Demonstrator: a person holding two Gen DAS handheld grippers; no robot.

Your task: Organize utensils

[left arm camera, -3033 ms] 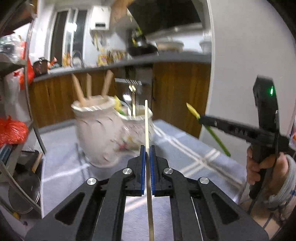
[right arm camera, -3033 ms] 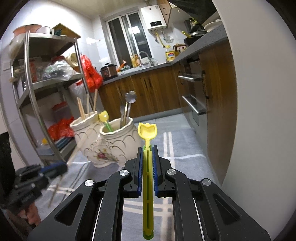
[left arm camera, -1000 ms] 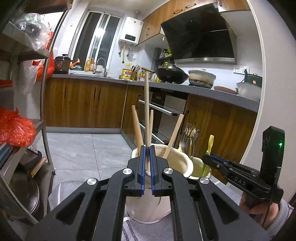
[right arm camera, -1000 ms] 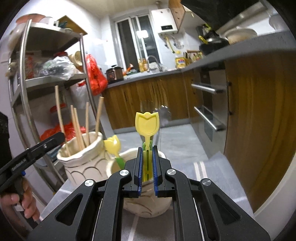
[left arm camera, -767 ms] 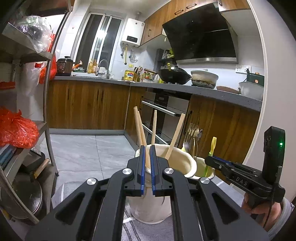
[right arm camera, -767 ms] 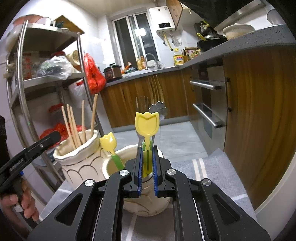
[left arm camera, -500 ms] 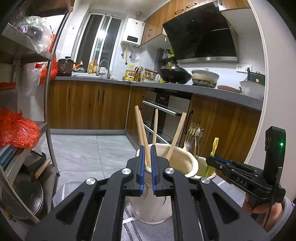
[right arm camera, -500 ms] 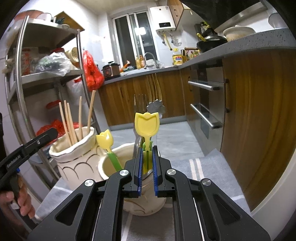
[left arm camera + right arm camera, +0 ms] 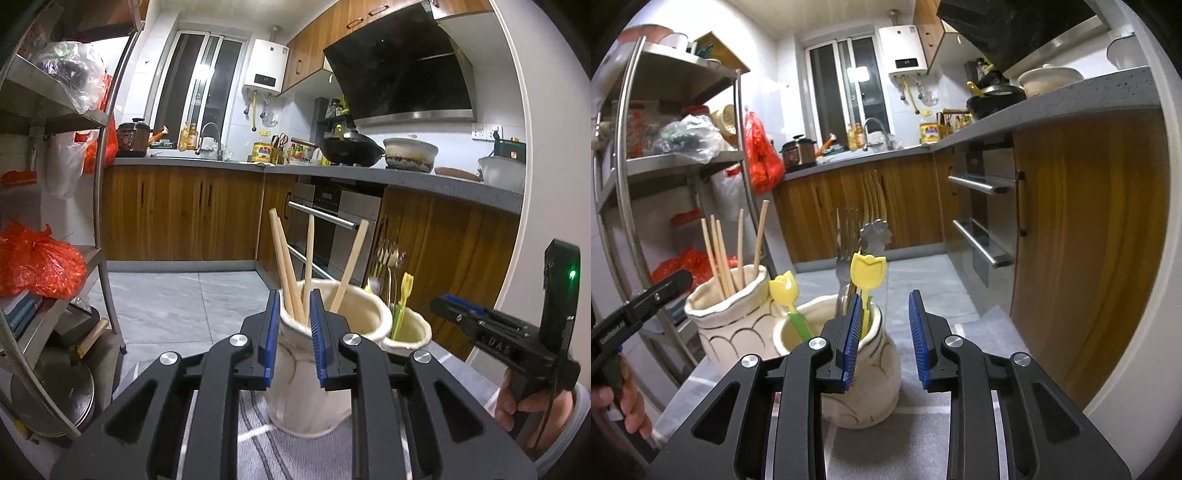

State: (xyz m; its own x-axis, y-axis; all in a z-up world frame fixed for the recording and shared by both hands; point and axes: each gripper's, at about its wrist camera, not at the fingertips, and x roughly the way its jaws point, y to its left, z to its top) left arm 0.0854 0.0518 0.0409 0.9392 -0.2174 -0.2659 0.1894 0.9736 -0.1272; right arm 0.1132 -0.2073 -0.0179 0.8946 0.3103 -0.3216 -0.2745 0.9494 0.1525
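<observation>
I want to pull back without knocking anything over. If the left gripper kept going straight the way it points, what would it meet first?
Probably the wooden chopsticks standing in the cream ceramic jar: they rise right between the left gripper's open pads, with the jar's rim just behind. Depth is uncertain.

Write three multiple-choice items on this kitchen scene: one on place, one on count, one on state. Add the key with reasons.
1. The wooden chopsticks stand in:
A. the left jar
B. the right jar
C. the shelf

2. Yellow tulip-topped utensils in the right wrist view:
A. one
B. two
C. four

3. The right tool is:
A. shut on a fork
B. shut on a chopstick
C. open, holding nothing

Key: 1 A, they rise from the left jar. 2 B, one tulip top leans left, one stands taller. 3 C, its jaws have just been opening, with nothing pressed between the pads.
</observation>
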